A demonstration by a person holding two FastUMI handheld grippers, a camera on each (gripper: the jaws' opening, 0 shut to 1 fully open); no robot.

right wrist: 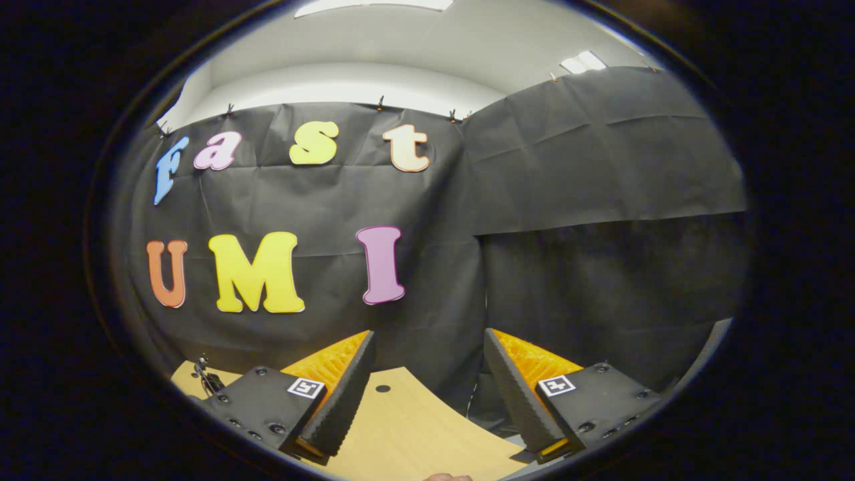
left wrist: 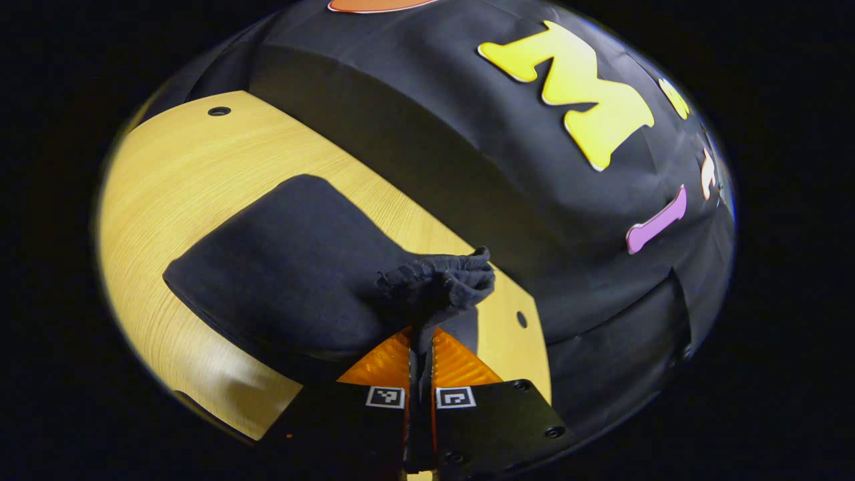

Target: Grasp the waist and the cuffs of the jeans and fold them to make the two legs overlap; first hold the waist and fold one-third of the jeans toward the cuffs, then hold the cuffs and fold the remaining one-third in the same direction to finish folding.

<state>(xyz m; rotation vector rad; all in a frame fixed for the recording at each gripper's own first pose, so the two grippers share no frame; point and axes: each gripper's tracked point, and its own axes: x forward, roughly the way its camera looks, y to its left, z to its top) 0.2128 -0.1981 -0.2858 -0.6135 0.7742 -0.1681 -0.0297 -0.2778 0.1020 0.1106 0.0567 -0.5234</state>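
Denim bunches between my left tool (left wrist: 421, 347), clamped on the jeans (left wrist: 294, 267) low and centre; beyond, they lie folded on the desk (left wrist: 174, 167). My right tool (right wrist: 427, 387) gapes, holding nothing. One-sided pulling could skew the fold.

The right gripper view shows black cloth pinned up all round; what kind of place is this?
Probably a small recording booth set up inside an ordinary room. Black cloth is clipped up as walls, a white ceiling with lights shows above it, and a wooden table carries dark jeans pinched by the left gripper.
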